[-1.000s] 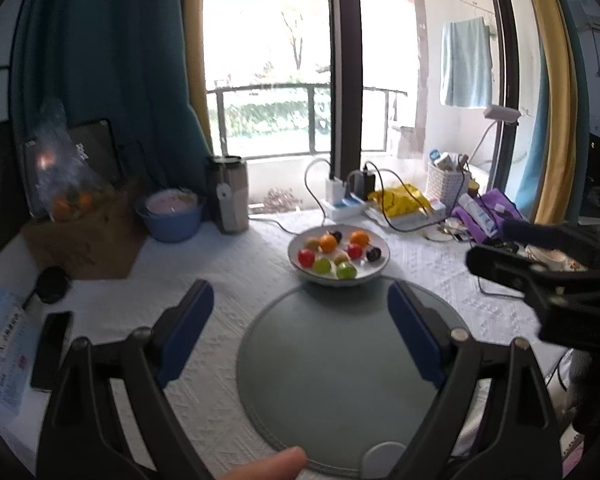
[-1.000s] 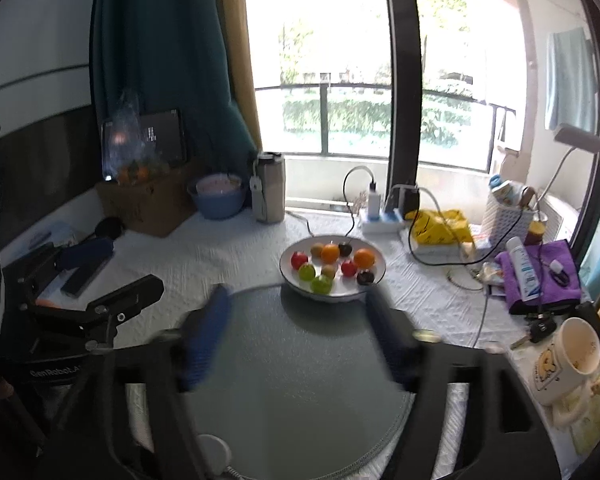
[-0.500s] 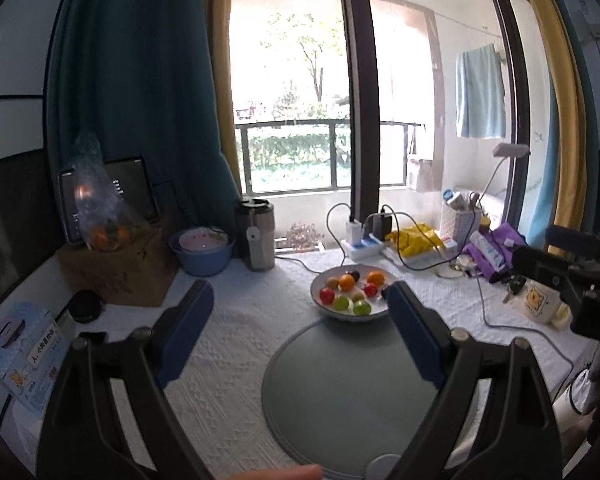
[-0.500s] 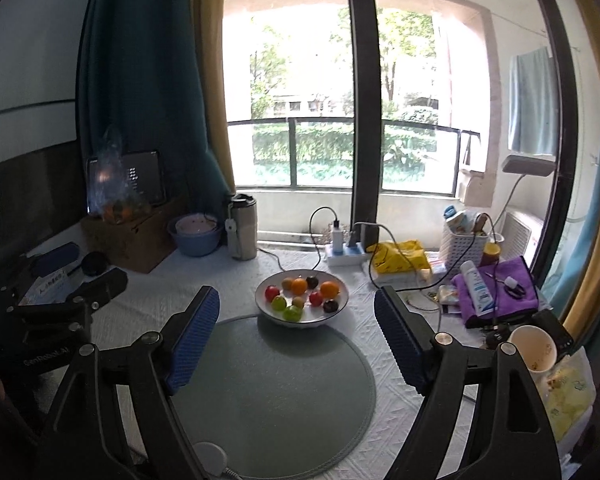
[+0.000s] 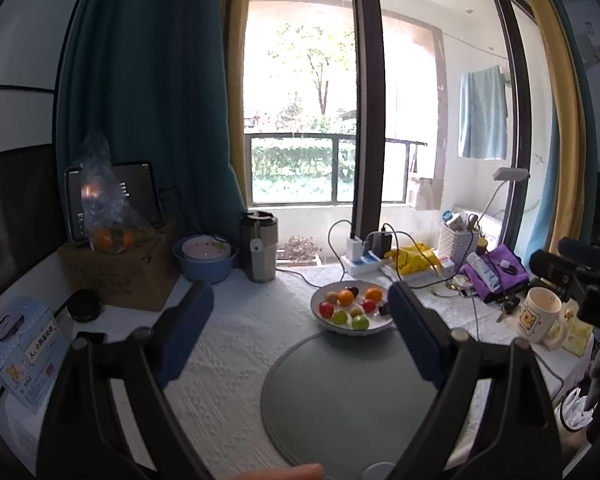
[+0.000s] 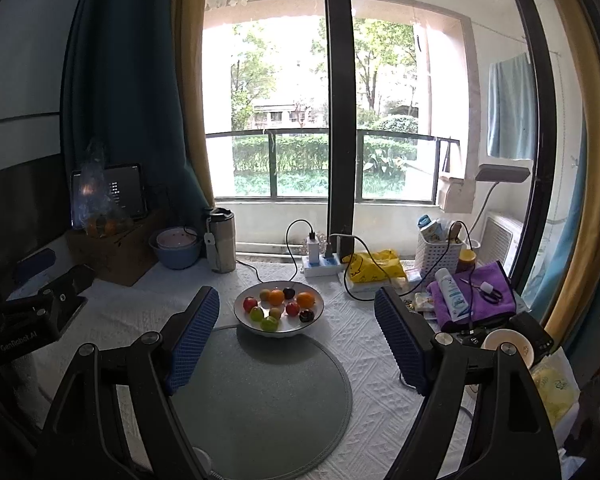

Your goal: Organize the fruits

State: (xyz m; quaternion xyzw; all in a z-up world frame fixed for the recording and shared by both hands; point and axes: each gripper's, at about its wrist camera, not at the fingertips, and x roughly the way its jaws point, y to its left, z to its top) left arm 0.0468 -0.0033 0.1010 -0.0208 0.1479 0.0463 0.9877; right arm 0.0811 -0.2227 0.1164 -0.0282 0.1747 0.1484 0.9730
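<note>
The white bowl at twelve o'clock of the round grey mat holds small fruits. The left gripper and right gripper hover spread wide, empty.

Bowl holding fruits at far edge of round mat; power strip behind, mug right

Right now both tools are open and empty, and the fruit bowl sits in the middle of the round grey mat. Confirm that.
Not quite. The fruit bowl sits at the far edge of the round grey mat, overlapping only its rim, as the right wrist view shows. The rest holds: the left tool and right tool are open and empty.
</note>
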